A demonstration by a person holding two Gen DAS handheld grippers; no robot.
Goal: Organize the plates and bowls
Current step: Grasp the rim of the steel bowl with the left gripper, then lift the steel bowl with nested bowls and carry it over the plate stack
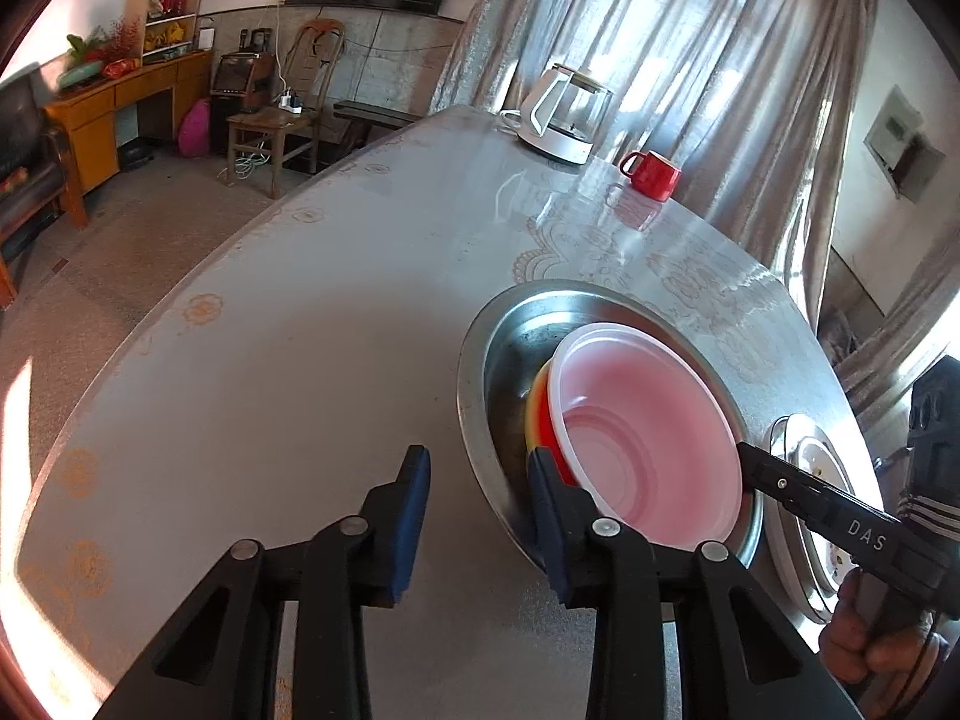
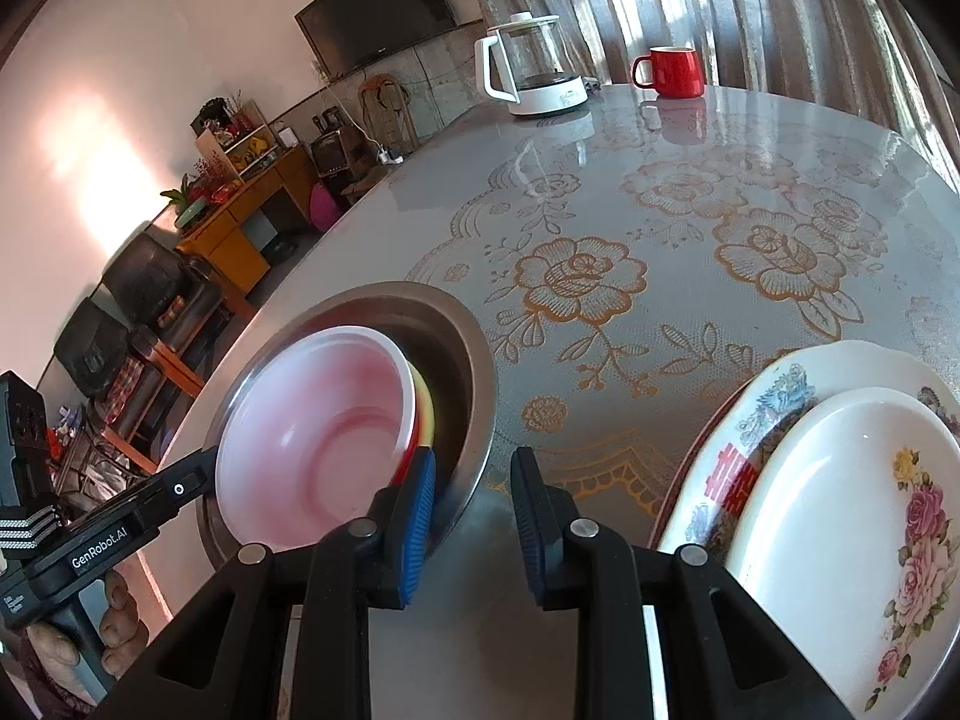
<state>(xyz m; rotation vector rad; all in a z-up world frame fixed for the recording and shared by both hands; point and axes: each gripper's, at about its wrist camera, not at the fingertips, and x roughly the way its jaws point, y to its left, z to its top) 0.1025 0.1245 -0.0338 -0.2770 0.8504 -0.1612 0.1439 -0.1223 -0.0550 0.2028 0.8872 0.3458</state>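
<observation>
So the pink bowl (image 1: 645,438) sits nested on a red and yellow one (image 1: 540,414), both tilted inside the big metal basin (image 1: 480,372) on the table (image 1: 270,390). The left gripper (image 1: 480,498) has its jaws a bit apart with nothing between them, one finger right by the bowl rim, the other out over bare tabletop. The right gripper (image 2: 471,498) is the same deal: jaws slightly apart, gripping nothing, parked between the basin and the stacked flowered plates (image 2: 828,510). Further back there's a glass kettle (image 2: 534,69) and a red mug (image 2: 669,72), well apart from the dishes.
</observation>
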